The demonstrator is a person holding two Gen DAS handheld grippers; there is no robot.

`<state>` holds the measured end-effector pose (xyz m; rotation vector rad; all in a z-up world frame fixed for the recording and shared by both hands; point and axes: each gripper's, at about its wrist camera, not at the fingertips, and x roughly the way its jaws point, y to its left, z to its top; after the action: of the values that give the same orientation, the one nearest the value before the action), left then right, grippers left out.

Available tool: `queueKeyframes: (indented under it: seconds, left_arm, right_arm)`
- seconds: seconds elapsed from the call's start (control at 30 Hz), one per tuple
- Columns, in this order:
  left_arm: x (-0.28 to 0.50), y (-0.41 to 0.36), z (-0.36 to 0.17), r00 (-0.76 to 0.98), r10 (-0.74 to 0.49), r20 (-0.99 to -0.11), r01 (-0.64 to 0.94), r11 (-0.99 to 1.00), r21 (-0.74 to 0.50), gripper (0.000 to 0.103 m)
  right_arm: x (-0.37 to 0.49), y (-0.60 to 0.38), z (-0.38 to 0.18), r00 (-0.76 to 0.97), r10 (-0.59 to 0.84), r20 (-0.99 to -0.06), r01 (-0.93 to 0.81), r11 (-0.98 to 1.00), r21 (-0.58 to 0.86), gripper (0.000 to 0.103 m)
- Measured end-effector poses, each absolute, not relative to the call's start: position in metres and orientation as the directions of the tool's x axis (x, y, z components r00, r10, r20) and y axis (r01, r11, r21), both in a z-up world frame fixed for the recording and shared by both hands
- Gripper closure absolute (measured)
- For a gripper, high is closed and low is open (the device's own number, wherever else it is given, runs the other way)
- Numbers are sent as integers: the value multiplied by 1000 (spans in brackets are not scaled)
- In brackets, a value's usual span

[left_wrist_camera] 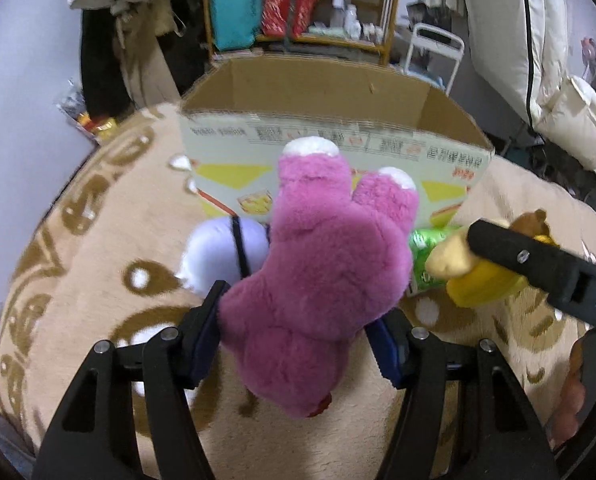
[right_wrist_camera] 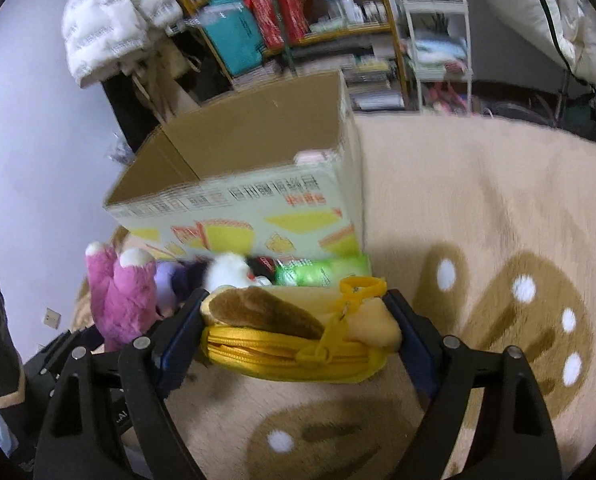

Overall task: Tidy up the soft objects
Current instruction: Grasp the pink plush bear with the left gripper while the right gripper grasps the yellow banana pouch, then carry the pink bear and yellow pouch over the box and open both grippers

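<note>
Your left gripper [left_wrist_camera: 298, 344] is clamped on the pink plush toy [left_wrist_camera: 321, 280], holding it above the beige blanket [left_wrist_camera: 98, 240], in front of the open cardboard box [left_wrist_camera: 317, 92]. Your right gripper [right_wrist_camera: 298, 340] grips the yellow zippered plush pouch [right_wrist_camera: 298, 344], also lifted near the box's front wall. A white plush [right_wrist_camera: 230, 272] and a green packet [right_wrist_camera: 321, 272] lie against that wall on the blanket.

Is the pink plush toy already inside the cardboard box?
No, the left tool grips the pink plush toy in front of the cardboard box.
</note>
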<state>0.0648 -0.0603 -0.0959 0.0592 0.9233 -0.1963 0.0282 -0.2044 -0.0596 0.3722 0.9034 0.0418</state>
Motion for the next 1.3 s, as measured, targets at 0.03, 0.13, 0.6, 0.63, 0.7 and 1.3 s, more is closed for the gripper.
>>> queueKeyframes:
  seconds: [0.03, 0.13, 0.6, 0.63, 0.7, 1.3]
  left_arm:
    - [62, -60, -91, 605, -134, -785, 189, 982, -22, 39]
    - [50, -59, -76, 665, -116, -738, 186, 982, 14, 39]
    - [31, -54, -32, 802, -151, -577, 193, 981, 11, 38]
    - [31, -54, -30, 808, -149, -570, 191, 982, 14, 38]
    - [30, -53, -26, 821, -145, -552, 186, 982, 19, 38]
    - [61, -49, 25, 902, -153, -404, 180, 983, 31, 38]
  right_arm:
    - [29, -203, -56, 637, 192, -746, 110, 936, 335, 12]
    - [28, -199, -41, 693, 185, -697, 82, 940, 331, 12]
    - [18, -185, -3, 824, 139, -550, 1, 969, 247, 12]
    - [17, -184, -1, 828, 137, -544, -1, 970, 243, 12]
    - [17, -184, 1, 837, 132, -531, -5, 972, 235, 12]
    - [54, -197, 41, 893, 111, -436, -20, 978, 208, 12]
